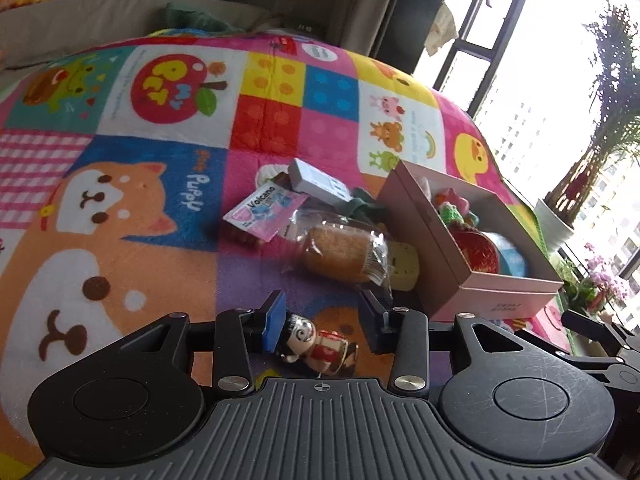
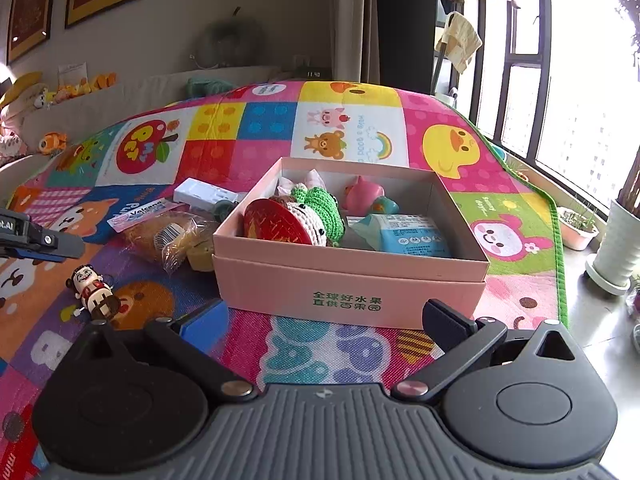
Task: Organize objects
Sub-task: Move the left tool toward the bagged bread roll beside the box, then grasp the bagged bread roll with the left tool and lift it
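A small wind-up doll point(image 1: 320, 344) with black hair and a red body lies on the play mat between the fingers of my open left gripper point(image 1: 324, 320); the jaws stand apart around it. The doll also shows in the right wrist view point(image 2: 94, 292). A pink open box point(image 2: 352, 276) holds a red round item point(image 2: 276, 222), a green crochet toy point(image 2: 320, 208), a pink toy point(image 2: 364, 196) and a blue packet point(image 2: 408, 232). My right gripper point(image 2: 324, 320) is open and empty, just in front of the box.
Left of the box lie a wrapped bread point(image 1: 340, 254), a Volcano packet point(image 1: 264, 212), a white box point(image 1: 320, 182) and a yellow item point(image 1: 404, 266). The colourful mat point(image 2: 344, 356) covers the floor. Plant pots point(image 2: 616, 248) stand by the window at right.
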The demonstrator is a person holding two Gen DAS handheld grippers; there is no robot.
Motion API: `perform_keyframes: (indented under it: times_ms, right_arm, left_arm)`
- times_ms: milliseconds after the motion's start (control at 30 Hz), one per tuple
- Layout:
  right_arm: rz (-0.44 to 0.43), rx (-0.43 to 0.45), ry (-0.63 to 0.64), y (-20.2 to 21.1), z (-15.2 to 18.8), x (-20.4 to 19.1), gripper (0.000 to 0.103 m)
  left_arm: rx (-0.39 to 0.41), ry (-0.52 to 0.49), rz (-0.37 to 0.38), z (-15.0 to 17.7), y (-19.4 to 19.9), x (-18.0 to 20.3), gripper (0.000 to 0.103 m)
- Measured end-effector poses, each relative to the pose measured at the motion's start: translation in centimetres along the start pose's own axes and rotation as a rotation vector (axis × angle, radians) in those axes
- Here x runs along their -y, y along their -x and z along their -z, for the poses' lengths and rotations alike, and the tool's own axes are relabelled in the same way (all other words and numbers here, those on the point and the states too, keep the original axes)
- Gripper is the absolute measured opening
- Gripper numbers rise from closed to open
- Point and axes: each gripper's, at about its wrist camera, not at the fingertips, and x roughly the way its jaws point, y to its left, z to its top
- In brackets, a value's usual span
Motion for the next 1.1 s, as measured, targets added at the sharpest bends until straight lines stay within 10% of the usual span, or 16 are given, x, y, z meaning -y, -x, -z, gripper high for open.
perform_keyframes:
  times_ms: [233, 500, 900, 1100]
  right_arm:
    - [-0.018, -0.01, 0.014, -0.4, 0.1, -0.9, 0.103]
    - [0.008, 0.045, 0.046, 2.2, -0.2, -0.7, 0.103]
    - [-0.007, 0.034, -0.011, 0.1, -2.1, 0.3, 0.103]
    - [-0.031, 0.033, 0.017, 0.6, -1.2, -0.6, 0.103]
  left_arm:
    - [0.088, 0.095, 0.087, -5.7, -4.0, 1.3, 0.044]
    - [-0.059, -0.101, -0.128, -7.1, -13.1, 1.9, 0.041]
    - [-0.197, -0.101, 0.141, -2.6, -5.8, 0.2, 0.04]
    - [-0.151, -0.357, 0.154, -0.6, -1.9, 3.0, 0.04]
